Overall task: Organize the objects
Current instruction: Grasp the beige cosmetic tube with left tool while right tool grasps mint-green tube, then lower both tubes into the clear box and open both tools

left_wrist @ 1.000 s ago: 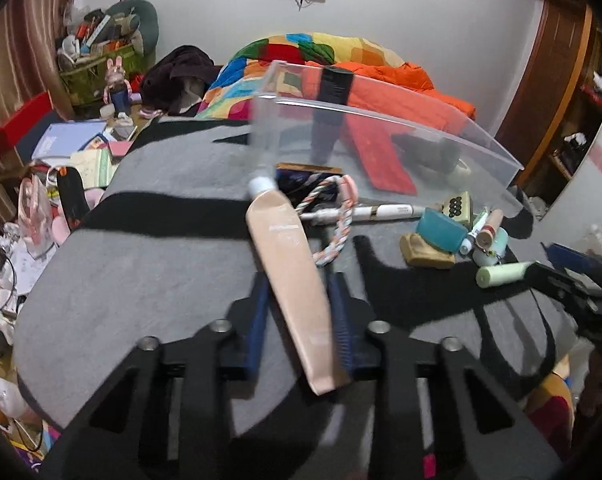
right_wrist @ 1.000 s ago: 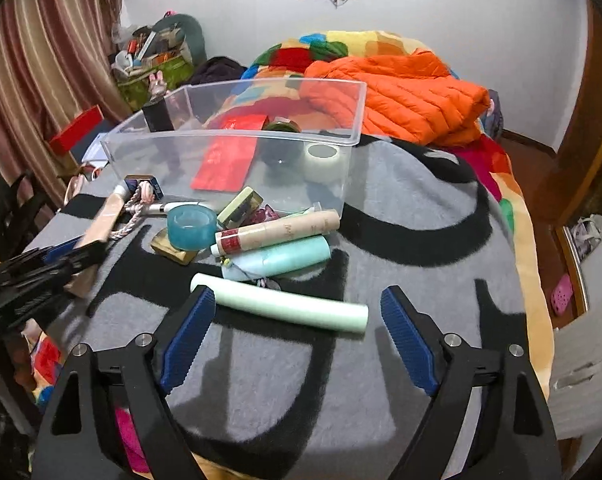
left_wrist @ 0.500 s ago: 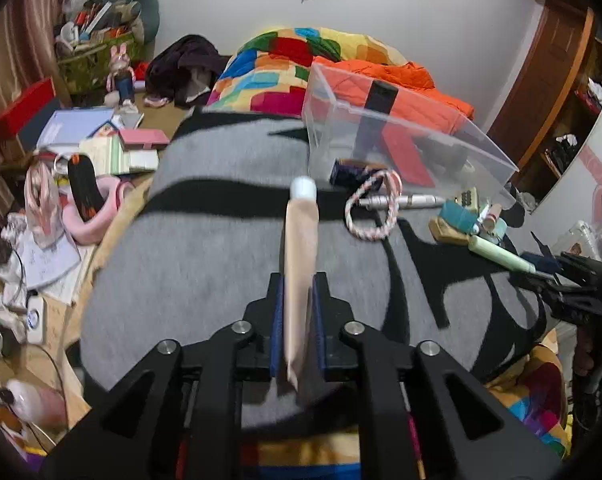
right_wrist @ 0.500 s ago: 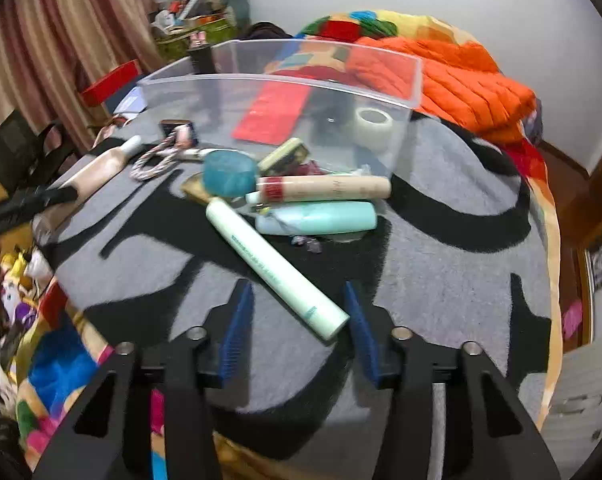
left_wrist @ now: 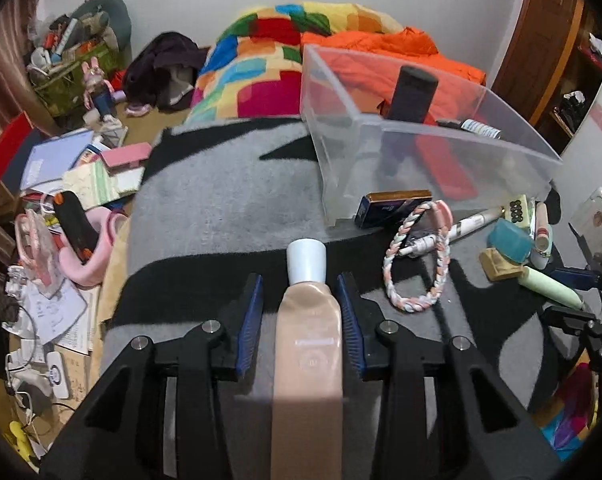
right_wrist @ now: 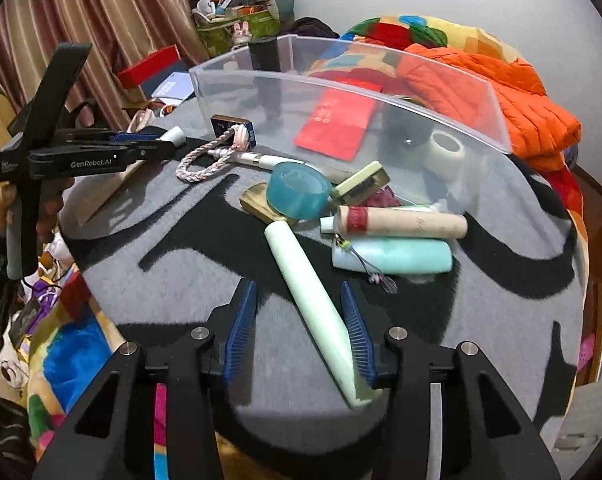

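Two tubes, beige tube (left_wrist: 308, 344) cap-forward, green tube (right_wrist: 315, 308) diagonal

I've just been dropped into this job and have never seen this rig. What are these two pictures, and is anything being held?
There is no robot here. A person holds a pair of hand tongs in each hand, and each pair carries a wide-angle camera looking along its two fingers. One picture looks out from the left tongs, the other from the right tongs. Both are over a grey blanket strewn with toiletries, a braided rope ring and a teal tape roll, beside a clear bin. The left tongs straddle a beige tube, and the right tongs straddle a pale green tube. Both pairs stand open with a gap beside the tube, so nothing looks clamped.
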Available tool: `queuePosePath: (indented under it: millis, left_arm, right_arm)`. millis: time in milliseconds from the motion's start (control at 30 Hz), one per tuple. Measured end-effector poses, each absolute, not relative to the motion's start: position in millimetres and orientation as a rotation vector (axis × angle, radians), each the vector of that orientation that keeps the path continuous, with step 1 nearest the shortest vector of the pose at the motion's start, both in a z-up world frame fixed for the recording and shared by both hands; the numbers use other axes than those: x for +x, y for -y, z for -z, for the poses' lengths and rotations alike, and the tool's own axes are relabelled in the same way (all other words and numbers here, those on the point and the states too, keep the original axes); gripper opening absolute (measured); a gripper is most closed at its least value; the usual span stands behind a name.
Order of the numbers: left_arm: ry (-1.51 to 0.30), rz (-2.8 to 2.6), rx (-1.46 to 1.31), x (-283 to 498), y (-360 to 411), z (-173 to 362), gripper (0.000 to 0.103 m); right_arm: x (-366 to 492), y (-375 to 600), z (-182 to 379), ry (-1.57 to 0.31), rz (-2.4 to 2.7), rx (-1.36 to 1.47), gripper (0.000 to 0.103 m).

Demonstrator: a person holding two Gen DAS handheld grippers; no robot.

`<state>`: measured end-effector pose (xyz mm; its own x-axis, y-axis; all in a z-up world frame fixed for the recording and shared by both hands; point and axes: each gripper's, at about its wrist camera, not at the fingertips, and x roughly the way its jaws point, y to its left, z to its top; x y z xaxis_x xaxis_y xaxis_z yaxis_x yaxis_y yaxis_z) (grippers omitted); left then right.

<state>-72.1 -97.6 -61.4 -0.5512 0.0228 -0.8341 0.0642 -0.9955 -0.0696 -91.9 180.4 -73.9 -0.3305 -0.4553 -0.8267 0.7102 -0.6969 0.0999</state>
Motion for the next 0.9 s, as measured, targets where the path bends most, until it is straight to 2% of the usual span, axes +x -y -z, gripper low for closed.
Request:
queuePosePath:
  millis: [67, 133, 167, 200, 400, 900]
  left_arm:
    - [-0.117, 2.754, 1.464, -74, 96, 63, 0.036]
    - [-0.104, 2.761, 1.455, -75, 95, 63, 0.024]
    - [-0.102, 2.759, 1.448, -75, 95, 62, 0.023]
    - [-0.11, 2.761, 1.439, -74, 95, 61, 0.023]
    - [-0.157, 2.821, 1.327, -58, 92, 35, 0.022]
    - [-0.215, 3.099, 0.856, -30, 61, -92, 0.019]
  right_arm:
    - [-90, -177, 74, -0.376, 2.079, 1.146, 0.04]
    - [-88, -176, 74, -0.374, 2.087, 1.138, 0.028]
    - [-88, -176, 74, -0.372, 2.089, 1.139, 0.018]
    - [-87, -178, 73, -0.356, 2.087, 1.143, 0.014]
    - [-81, -189, 66, -0.283, 2.121, 1.141, 0.014]
    - [-99, -211, 0, -0.065, 2.286, 0.959, 0.014]
